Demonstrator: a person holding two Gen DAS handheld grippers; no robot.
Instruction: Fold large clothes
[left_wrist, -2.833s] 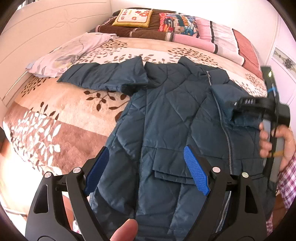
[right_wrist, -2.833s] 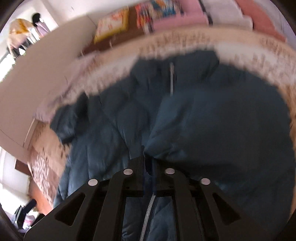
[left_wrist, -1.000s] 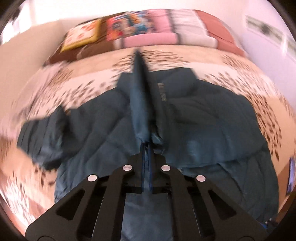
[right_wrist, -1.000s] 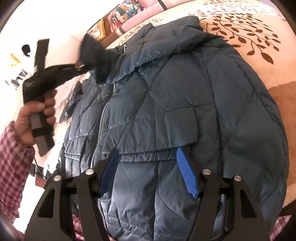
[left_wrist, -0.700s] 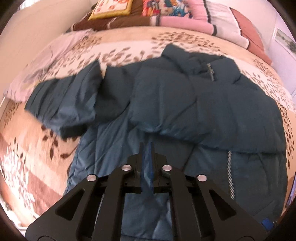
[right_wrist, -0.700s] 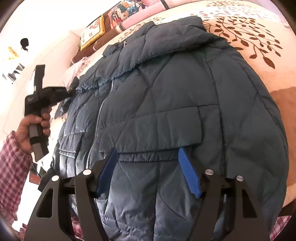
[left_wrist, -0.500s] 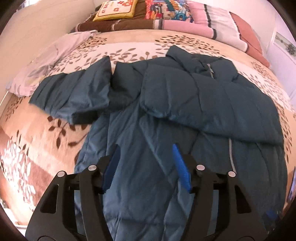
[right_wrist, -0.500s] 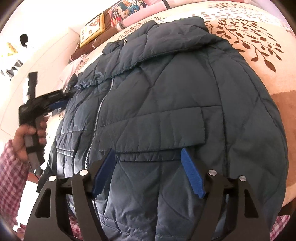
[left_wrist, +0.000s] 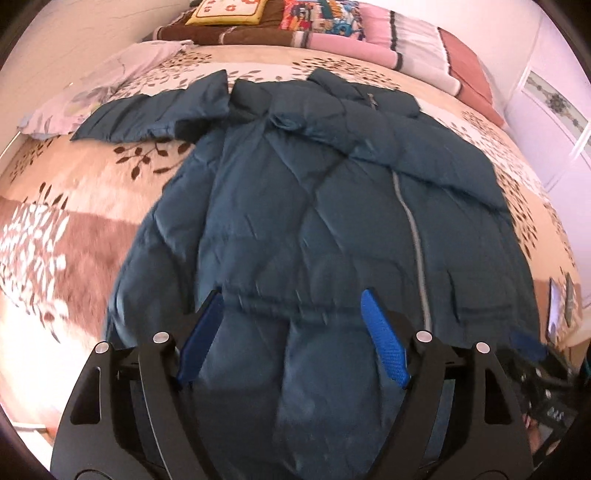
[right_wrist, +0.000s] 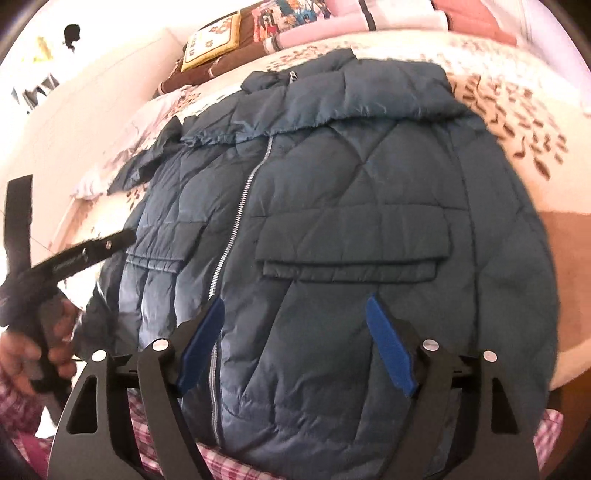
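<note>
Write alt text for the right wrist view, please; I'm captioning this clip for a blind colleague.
A dark blue quilted jacket lies zipped and front-up on a leaf-patterned bedspread, one sleeve folded across its chest. The open right gripper hovers over its hem; the left gripper, hand-held, is at the jacket's left edge, with pillows beyond.

The leaf-patterned bed (left_wrist: 92, 206) carries the jacket (left_wrist: 314, 206) (front up), probably a pillow (left_wrist: 92, 92).
</note>
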